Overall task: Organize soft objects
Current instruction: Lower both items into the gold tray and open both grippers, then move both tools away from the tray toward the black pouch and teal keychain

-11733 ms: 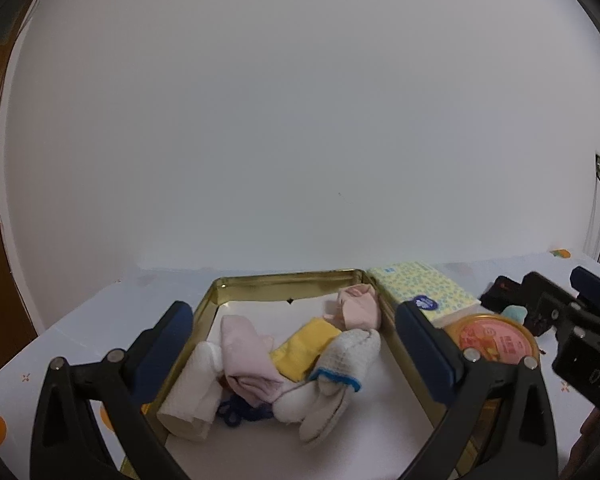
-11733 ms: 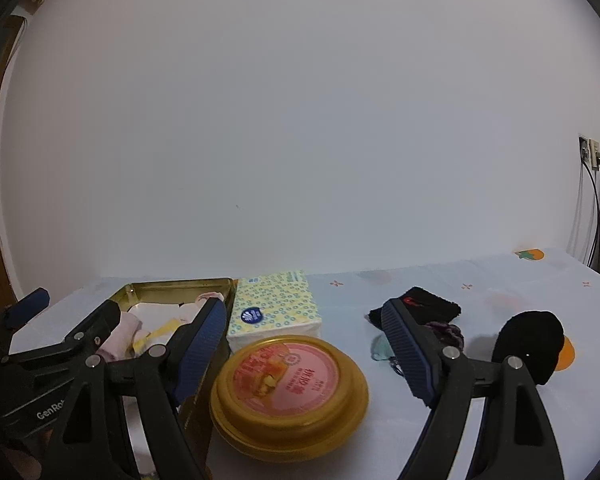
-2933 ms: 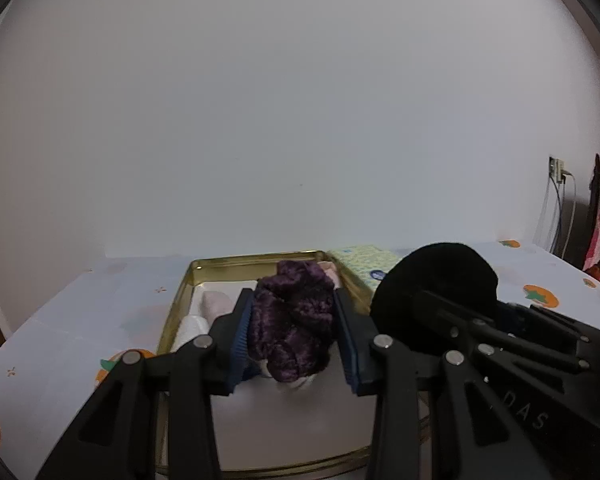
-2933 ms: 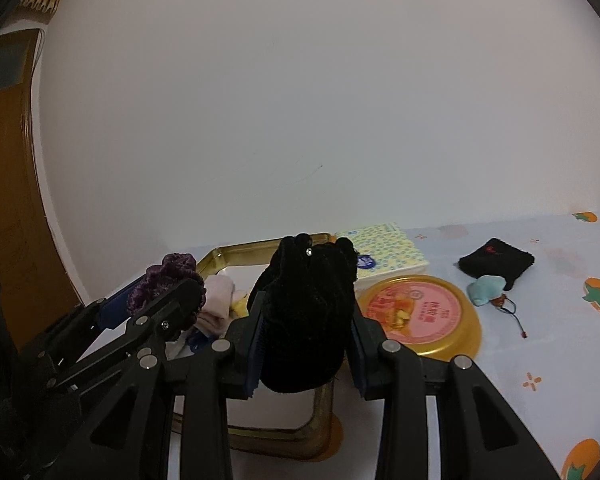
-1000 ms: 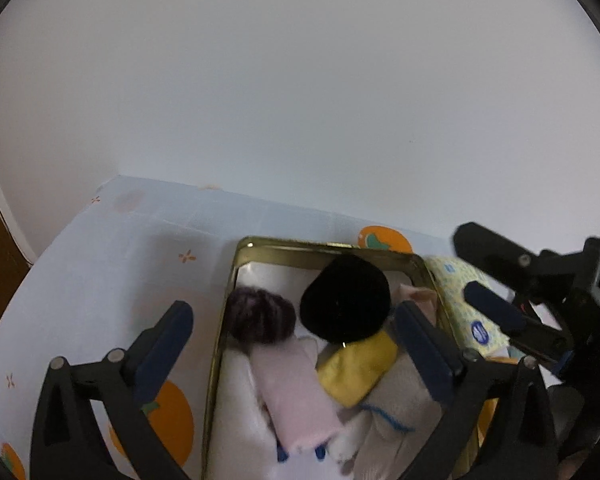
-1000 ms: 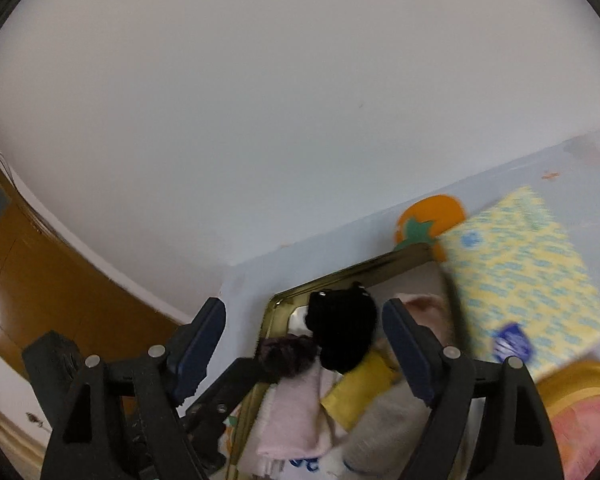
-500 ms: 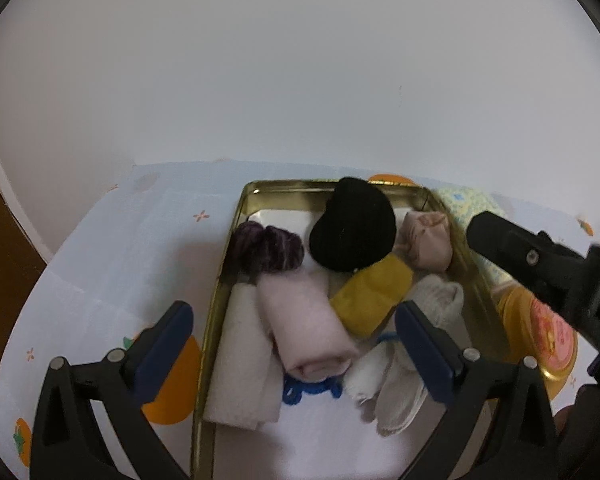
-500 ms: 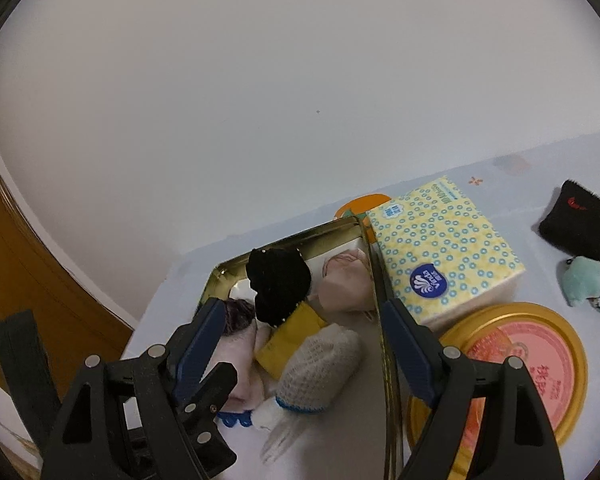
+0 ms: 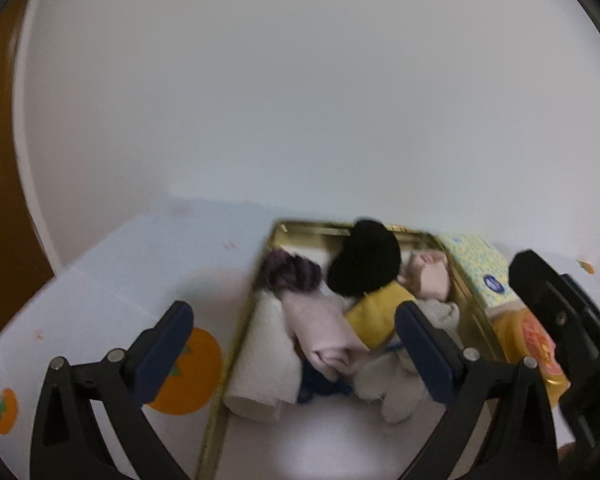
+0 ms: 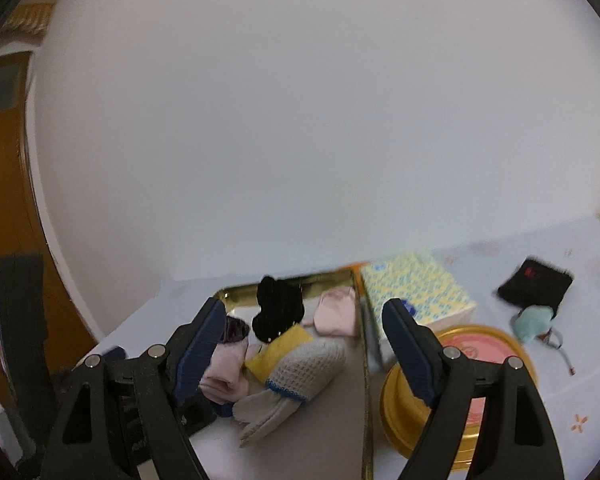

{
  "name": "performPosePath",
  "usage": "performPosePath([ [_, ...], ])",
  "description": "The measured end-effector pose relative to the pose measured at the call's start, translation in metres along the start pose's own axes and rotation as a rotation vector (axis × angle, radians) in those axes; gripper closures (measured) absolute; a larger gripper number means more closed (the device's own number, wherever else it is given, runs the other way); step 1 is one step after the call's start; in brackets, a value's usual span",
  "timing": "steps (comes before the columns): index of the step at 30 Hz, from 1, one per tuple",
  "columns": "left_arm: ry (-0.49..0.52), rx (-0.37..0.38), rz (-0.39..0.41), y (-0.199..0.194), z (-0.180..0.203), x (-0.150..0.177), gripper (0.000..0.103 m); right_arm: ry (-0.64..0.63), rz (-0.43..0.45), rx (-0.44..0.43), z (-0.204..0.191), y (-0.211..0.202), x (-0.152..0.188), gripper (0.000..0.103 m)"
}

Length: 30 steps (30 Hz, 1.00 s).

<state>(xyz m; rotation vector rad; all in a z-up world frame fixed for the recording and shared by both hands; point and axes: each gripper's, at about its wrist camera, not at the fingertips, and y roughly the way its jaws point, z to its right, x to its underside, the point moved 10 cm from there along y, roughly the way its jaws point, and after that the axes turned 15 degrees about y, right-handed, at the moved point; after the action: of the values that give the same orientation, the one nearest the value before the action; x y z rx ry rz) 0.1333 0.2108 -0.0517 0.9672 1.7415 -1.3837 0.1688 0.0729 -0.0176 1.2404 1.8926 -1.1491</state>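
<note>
Left wrist view: the left gripper hovers over the near end of a gold metal tin on the table, angled slightly downward, its blue-padded jaws spread wide with nothing between the pads. One finger hangs over the table's orange fruit print, the other over the tin's contents. Inside lie a white rolled cloth, a pink roll, a purple fuzzy piece, a round black plush piece leaning at the far end, a yellow cloth and a pale pink bundle. A black part of the right gripper crosses this view's right edge.

Right wrist view: the right gripper is likewise released and empty, pointing gently down, its jaws framing the tin's right half. A knit glove with blue trim lies in the tin nearest the camera. Just beside the tin's right wall sit a yellow patterned tissue pack and a round gold lid with a pink top. Farther right, still out on the table, lie a black pouch and a small mint-green soft piece, touching each other. Both frames are slightly blurred.
</note>
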Motion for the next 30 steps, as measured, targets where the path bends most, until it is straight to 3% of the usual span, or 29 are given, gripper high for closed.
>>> performPosePath([
  [5, -0.030, -0.003, 0.082, -0.009, -0.007, -0.002, 0.001, -0.009, 0.063, 0.015, 0.003, -0.010, -0.005, 0.020],
  [10, -0.063, -0.014, 0.111, -0.015, -0.011, 0.000, 0.001, -0.002, 0.041, 0.032, 0.012, -0.009, 0.000, 0.020],
  [17, -0.028, -0.042, 0.171, -0.028, -0.007, -0.003, 0.001, -0.032, 0.083, 0.032, 0.014, -0.026, -0.002, 0.020],
  [30, 0.012, -0.037, 0.196, -0.046, 0.003, 0.000, 0.000, -0.058, 0.113, 0.038, 0.020, -0.050, -0.005, 0.020],
])
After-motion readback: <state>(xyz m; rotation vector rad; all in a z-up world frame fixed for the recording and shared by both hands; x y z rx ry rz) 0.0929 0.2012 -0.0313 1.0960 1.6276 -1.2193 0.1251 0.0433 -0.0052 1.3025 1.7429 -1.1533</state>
